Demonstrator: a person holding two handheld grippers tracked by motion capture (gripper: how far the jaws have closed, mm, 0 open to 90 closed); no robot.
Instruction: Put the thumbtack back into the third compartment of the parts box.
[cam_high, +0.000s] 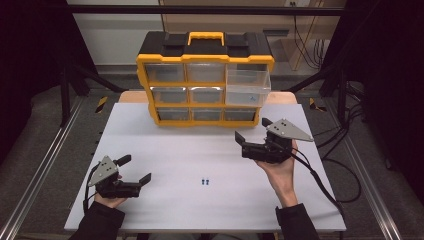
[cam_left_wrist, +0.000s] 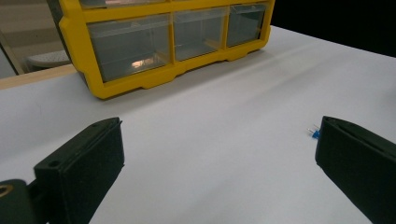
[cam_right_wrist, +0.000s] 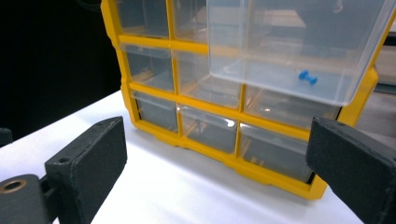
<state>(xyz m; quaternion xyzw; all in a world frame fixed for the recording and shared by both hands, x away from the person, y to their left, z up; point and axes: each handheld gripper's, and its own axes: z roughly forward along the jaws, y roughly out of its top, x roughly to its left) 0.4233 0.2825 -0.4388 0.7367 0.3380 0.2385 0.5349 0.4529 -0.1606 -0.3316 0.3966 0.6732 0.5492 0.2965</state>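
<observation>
Organizer (cam_high: 205, 80), yellow and black with rows of clear drawers, stands at the far edge of the white surface (cam_high: 200, 205). Its upper right drawer (cam_high: 248, 87) is pulled well out, and the right gripper view shows one small blue piece (cam_right_wrist: 307, 77) already lying inside it. Two more small blue pieces (cam_high: 204, 181) lie side by side on the surface, near its middle and closer to the person, well apart from the organizer.

The right gripper (cam_high: 254, 130) hovers just in front of the organizer's lower right corner, jaws spread wide and holding nothing. The left gripper (cam_high: 134, 168) rests low near the left front of the surface, jaws also spread and empty; in its own view a blue piece (cam_left_wrist: 314, 134) peeks out beside one jaw.

Judging by this, the work is loading blue pieces into the open drawer, and the step in hand is going for the next one. That calls for bringing a gripper down over the pair, straddling one piece only, and closing gently, since such tiny things may slip or scatter.
</observation>
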